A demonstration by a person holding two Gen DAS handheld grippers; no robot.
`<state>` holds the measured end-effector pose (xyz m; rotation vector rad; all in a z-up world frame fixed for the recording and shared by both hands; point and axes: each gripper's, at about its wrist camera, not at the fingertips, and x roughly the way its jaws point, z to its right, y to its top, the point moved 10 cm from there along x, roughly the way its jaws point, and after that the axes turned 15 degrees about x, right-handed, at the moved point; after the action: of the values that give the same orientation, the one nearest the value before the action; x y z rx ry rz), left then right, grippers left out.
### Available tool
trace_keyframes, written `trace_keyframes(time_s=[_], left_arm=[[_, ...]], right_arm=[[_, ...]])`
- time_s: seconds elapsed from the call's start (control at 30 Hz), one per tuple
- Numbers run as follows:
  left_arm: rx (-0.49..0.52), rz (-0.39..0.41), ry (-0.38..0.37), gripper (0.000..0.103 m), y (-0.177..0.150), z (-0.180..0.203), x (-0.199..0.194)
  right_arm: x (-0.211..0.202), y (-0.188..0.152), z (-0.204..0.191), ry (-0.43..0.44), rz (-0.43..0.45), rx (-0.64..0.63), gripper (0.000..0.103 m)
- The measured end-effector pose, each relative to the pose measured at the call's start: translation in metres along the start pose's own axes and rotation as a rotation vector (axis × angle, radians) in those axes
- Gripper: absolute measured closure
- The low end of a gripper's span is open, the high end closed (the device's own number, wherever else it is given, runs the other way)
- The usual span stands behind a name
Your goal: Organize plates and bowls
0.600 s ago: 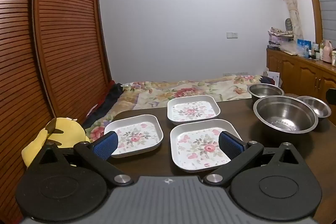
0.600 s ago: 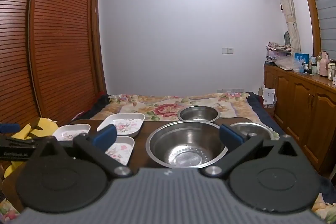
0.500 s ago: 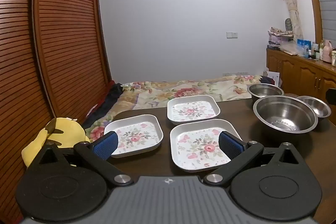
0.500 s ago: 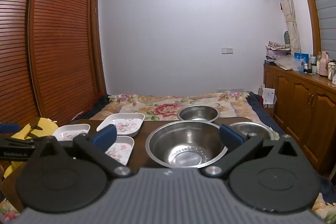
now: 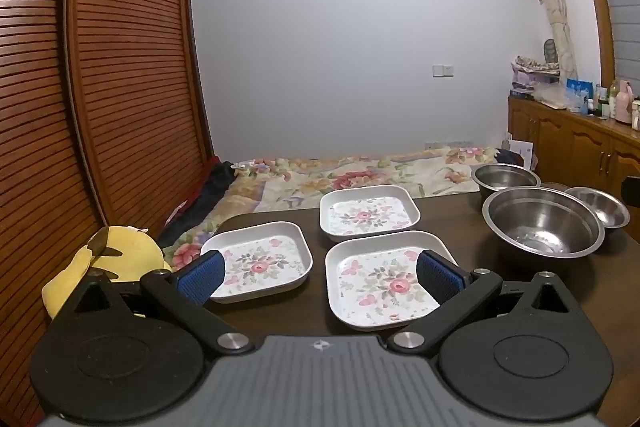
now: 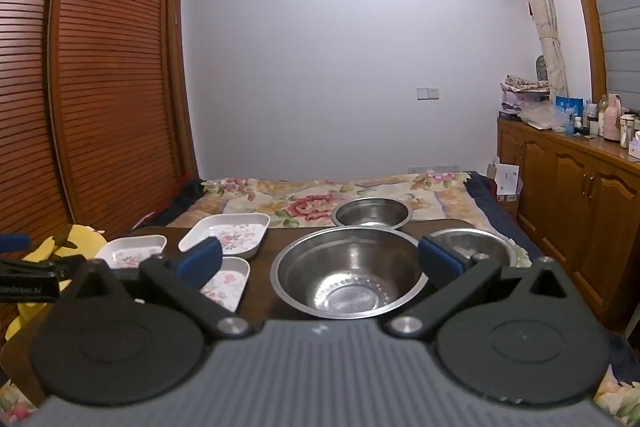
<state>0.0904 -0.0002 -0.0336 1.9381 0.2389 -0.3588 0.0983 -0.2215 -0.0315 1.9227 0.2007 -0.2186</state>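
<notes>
1. Three square white plates with a pink flower print lie on the dark bench: the left plate, the near plate just beside it, and the far plate behind the near one. They lie flat and apart from each other, and all three are empty.
2. Three steel bowls stand on the right part of the bench. The big bowl is nearest, the middle bowl stands behind it at the far edge, and the small bowl is on its right side. Whether their rims touch, I cannot tell.
3. The big bowl holds nothing — only a ring of small dimples shows on its bottom. The other two bowls also look empty.
4. The left tool hangs over the near edge of the bench with its blue pads wide apart and nothing between them.
5. The right tool is in front of the big bowl — its pads are also spread wide and hold nothing.
6. A bed with a flowered cover lies behind the bench.
</notes>
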Motion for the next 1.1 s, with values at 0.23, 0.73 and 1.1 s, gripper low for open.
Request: trace_keyframes(time_s=[0.23, 0.73, 1.1], left_arm=[[0.002, -0.001, 0.001, 0.0, -0.0005, 0.0016, 0.0001], [0.001, -0.005, 0.003, 0.0, -0.0041, 0.0018, 0.0007], [0.001, -0.006, 0.003, 0.0, -0.0042, 0.0008, 0.001]], right_arm=[[-0.001, -0.001, 0.0022, -0.005, -0.007, -0.002, 0.0], [-0.0005, -0.0018, 0.0023, -0.007, -0.01, -0.006, 0.0], [-0.0009, -0.0018, 0.0012, -0.005, -0.01, -0.006, 0.0]])
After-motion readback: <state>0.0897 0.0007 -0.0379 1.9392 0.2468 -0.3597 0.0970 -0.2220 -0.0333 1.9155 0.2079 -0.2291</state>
